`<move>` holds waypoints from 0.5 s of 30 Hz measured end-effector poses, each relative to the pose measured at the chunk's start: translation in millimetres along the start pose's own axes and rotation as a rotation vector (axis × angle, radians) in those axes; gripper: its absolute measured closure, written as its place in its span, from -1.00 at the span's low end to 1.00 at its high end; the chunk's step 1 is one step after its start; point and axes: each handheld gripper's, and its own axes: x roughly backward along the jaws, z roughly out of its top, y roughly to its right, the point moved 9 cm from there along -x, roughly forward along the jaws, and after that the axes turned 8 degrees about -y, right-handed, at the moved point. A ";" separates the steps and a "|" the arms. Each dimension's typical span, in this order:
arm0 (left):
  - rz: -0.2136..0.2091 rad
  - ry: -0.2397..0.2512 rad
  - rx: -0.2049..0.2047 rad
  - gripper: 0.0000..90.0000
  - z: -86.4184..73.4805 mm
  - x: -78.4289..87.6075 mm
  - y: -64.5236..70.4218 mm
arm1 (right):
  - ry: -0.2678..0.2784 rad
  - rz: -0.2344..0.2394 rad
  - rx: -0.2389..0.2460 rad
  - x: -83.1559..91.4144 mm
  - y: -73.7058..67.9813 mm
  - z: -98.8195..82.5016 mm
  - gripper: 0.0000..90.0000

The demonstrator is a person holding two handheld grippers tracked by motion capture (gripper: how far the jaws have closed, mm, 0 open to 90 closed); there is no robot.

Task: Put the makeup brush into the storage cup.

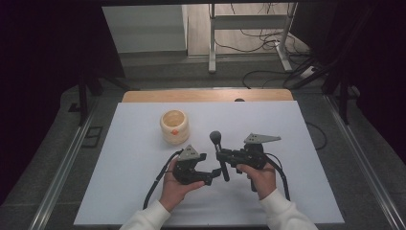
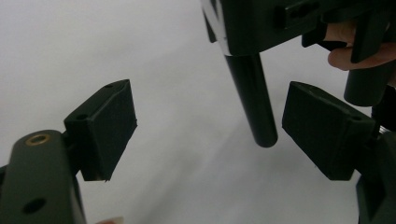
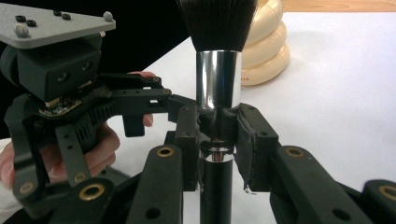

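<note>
item: makeup brush [image 1: 219, 154], clenched at the neck below its metal collar by my right hand-held gripper [image 1: 225, 158], bristles toward twelve o'clock. my left hand-held gripper [image 1: 209, 178] is released, jaws spread either side of the handle's free end. step, as i judge: a handover; next, close squarely on the handle. cream ribbed pot [image 1: 174, 126] at eleven o'clock on the white worktop [image 1: 282, 191]. bristle tips cut off in the right gripper view.

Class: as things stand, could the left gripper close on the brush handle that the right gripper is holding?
Probably yes. The left gripper is open, and the handle hangs bare between its jaws, below the right gripper.
</note>
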 end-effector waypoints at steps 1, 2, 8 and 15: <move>-0.007 -0.001 0.001 -0.59 0.2 -1.5 1.0 | 0.001 0.000 -0.001 -0.6 0.0 0.0 0.60; -0.015 -0.002 0.007 -0.59 0.4 -3.3 2.2 | 0.001 0.001 -0.001 -1.1 -0.2 0.0 0.60; -0.044 0.019 0.029 -0.46 4.3 -9.5 5.2 | 0.001 0.008 0.001 -3.7 -2.3 -0.4 0.60; -0.087 0.020 0.045 -0.18 6.0 -18.3 9.3 | 0.006 0.014 -0.001 -4.1 -4.2 0.2 0.60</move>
